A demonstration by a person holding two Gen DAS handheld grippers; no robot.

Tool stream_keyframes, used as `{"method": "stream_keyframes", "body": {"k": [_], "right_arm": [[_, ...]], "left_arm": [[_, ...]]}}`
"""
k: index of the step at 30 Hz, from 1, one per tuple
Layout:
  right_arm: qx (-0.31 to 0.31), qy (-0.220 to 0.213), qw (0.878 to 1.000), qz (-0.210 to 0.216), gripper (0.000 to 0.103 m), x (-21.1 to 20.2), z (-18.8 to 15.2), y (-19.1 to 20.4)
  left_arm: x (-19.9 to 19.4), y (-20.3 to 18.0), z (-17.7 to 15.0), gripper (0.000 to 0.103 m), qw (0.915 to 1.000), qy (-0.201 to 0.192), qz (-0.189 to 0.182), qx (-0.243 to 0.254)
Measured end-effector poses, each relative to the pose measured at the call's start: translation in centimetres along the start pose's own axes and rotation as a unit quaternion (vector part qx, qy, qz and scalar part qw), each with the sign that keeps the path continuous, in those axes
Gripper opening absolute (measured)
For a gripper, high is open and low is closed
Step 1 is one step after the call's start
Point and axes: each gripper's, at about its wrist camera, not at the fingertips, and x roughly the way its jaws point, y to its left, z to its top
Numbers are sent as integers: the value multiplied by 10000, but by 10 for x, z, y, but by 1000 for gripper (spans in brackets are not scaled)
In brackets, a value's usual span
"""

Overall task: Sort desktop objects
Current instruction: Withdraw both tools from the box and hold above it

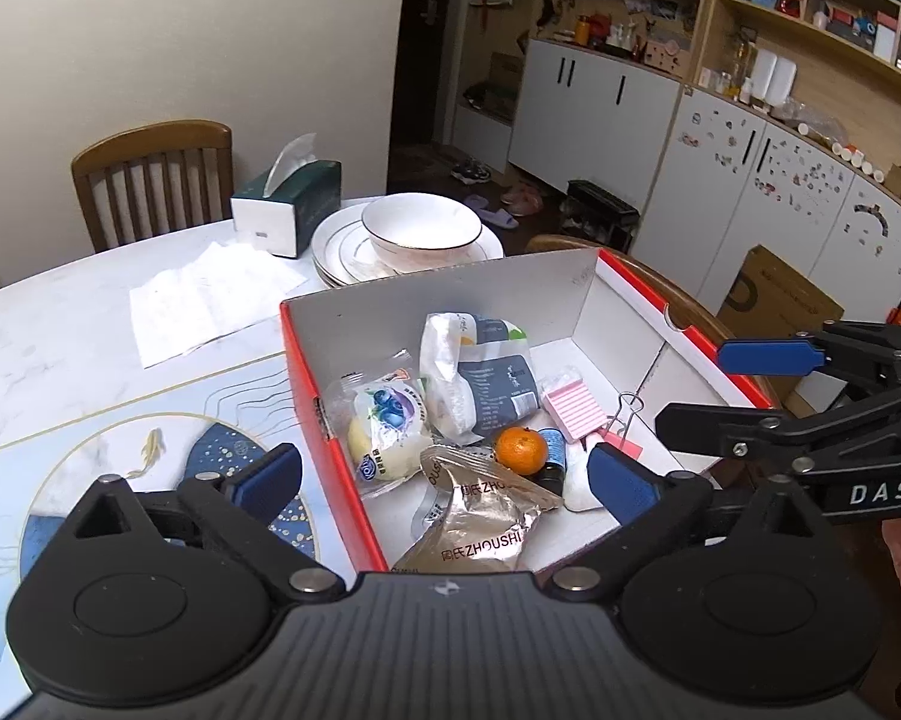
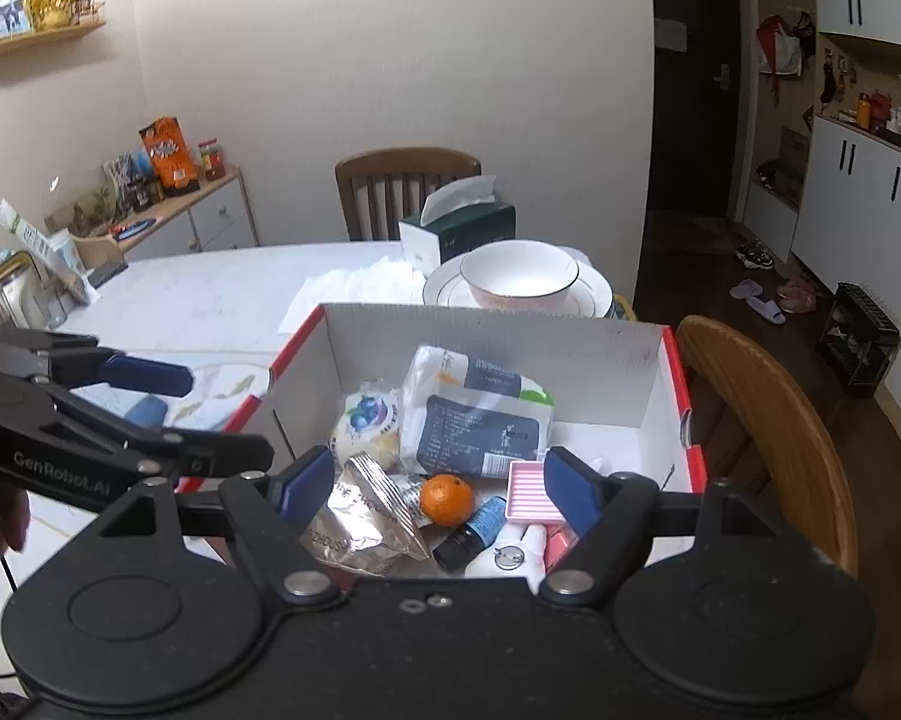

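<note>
Two hand-held grippers (image 1: 444, 474) (image 2: 438, 486) gaping, empty, above red cardboard box (image 1: 321, 426), round orange (image 1: 521, 450), crinkly foil packet (image 1: 480, 531)

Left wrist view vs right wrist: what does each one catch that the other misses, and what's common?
Only the left wrist view: the blue-patterned table mat, a metal binder clip in the box, and the sticker-covered cabinets.

Only the right wrist view: a wall shelf, and a sideboard with an orange packet.

Both: the red box with the orange, snack packets and pink notepad, plus the tissue box and bowl. Both grippers stand open, holding nothing.
</note>
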Motion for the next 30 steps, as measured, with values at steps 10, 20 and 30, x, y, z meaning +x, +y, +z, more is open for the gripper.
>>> {"method": "stream_keyframes", "body": {"k": [10, 20, 30], "right_arm": [[103, -62, 9999, -100, 80, -13, -11, 3], [193, -70, 9997, -150, 81, -21, -18, 7], [297, -103, 9993, -188, 81, -25, -23, 10]], "left_arm": [[-14, 3, -7, 102, 9996, -142, 250, -52], [-25, -2, -11, 102, 9993, -188, 312, 61], [-28, -4, -19, 102, 9996, -59, 267, -42]]}}
